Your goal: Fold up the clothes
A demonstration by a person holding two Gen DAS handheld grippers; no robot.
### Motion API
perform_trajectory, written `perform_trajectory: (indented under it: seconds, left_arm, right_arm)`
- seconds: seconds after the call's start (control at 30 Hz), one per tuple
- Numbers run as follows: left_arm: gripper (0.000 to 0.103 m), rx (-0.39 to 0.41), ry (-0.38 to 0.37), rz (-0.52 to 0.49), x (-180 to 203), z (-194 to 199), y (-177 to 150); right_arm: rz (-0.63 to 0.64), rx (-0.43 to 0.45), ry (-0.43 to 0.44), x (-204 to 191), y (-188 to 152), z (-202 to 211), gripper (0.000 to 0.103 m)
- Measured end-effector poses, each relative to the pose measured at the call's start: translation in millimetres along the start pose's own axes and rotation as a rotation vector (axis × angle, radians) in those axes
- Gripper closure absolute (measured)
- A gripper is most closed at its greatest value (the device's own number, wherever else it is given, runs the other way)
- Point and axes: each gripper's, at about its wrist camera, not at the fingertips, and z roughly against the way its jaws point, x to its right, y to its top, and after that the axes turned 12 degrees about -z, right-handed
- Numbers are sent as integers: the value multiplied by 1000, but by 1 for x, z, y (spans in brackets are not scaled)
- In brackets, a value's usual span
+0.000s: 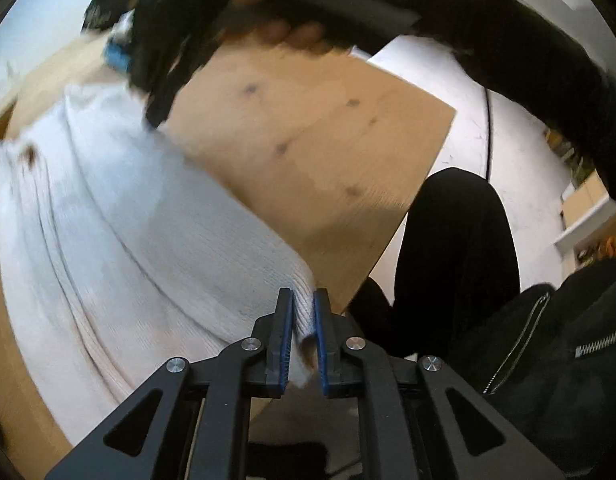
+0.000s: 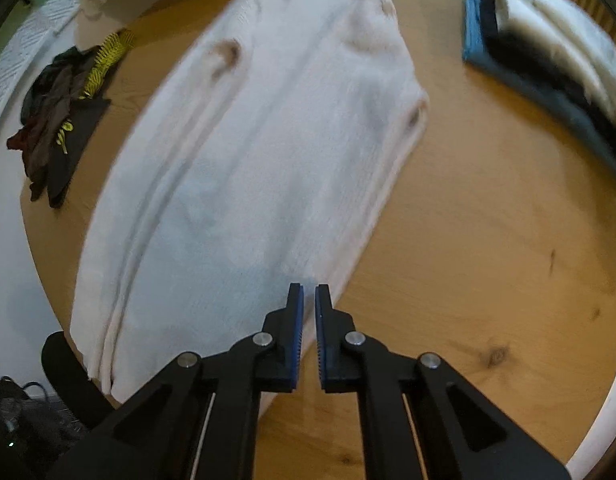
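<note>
A white knitted garment [image 2: 247, 160] lies lengthwise on the wooden table [image 2: 468, 280], folded into a long strip. My left gripper [image 1: 303, 296] is shut on a near corner of the garment [image 1: 127, 240], with bunched cloth squeezed between its blue pads and lifted a little off the table. My right gripper [image 2: 309, 290] is shut at the garment's other near corner, its tips pinching the cloth edge. In the left wrist view the right gripper [image 1: 157, 116] shows blurred, held by a hand [image 1: 291, 32], its tip at the cloth's edge.
A stack of folded clothes [image 2: 548, 68], blue, black and white, sits at the table's far right. A dark crumpled pile with yellow stripes [image 2: 63, 120] lies at the far left. The table edge [image 1: 388, 248] runs close to a person's black trouser leg [image 1: 456, 260] and zipped jacket [image 1: 568, 340].
</note>
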Motion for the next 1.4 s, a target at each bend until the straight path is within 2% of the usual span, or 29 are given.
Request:
perform_trajectory:
  seconds: [0.03,0.13,0.17,0.23,0.3,0.4,0.47,0.57,0.63,0.73,0.8,0.93,1.0,1.07,1.17,1.3,1.33,1.4]
  left_arm:
    - [90,2,-13,26,-4,4,-3]
    - [83,53,-6,52,-13,32,-9]
    - [78,70,-1,61,-16,41,-10]
    - [71,98,40,88,-33,59,-11]
    - [70,112,81,122,-56,69,-12]
    - [64,79,223,115,-99,79,-10]
    - [63,41,322,96,-131,81,-6]
    - [63,-17,396,85,-198,71,5]
    - [63,-42,459,72,-245,62,18]
    - [63,-40,480,48,-294,45,36]
    - [63,-39,455,43,-322,33,45]
    - [63,-82,382,31,-342,-3,49]
    - [62,-95,374,-12,-339,-16,49]
    - [63,-95,377,-51,-333,-17,47]
    - [63,-80,354,-29,-335,-14,42]
    - [64,-79,387,-5,-327,4,40]
    - [64,-54,384,-4,-315,15,40]
    - [64,-5,384,-34,-283,37,41]
  right_arm:
    - [-15,16,19,6,3,5,96]
    - [-29,178,32,17,19,31,96]
    - [-25,208,30,16,27,33,96]
    - [-11,239,32,8,44,30,96]
    - [18,233,53,-9,61,13,96]
    - [81,214,-40,-33,74,-24,96]
    - [89,207,-110,-30,81,-39,98]
    - [20,177,-106,-19,94,-35,98]
    - [-4,212,-56,-17,104,-17,98]
    - [-21,333,-45,-22,131,5,97]
    - [-32,352,-40,-30,157,3,96]
    - [-27,298,-31,-41,200,-27,96]
    - [-21,271,-43,-46,218,-46,96]
    - [-48,280,-108,-38,229,-62,97]
    - [-145,288,-63,-12,240,-68,95]
    - [-184,290,-3,0,231,-49,92]
    - [-179,315,11,0,224,-38,92]
    - [-152,349,-19,1,207,-21,86]
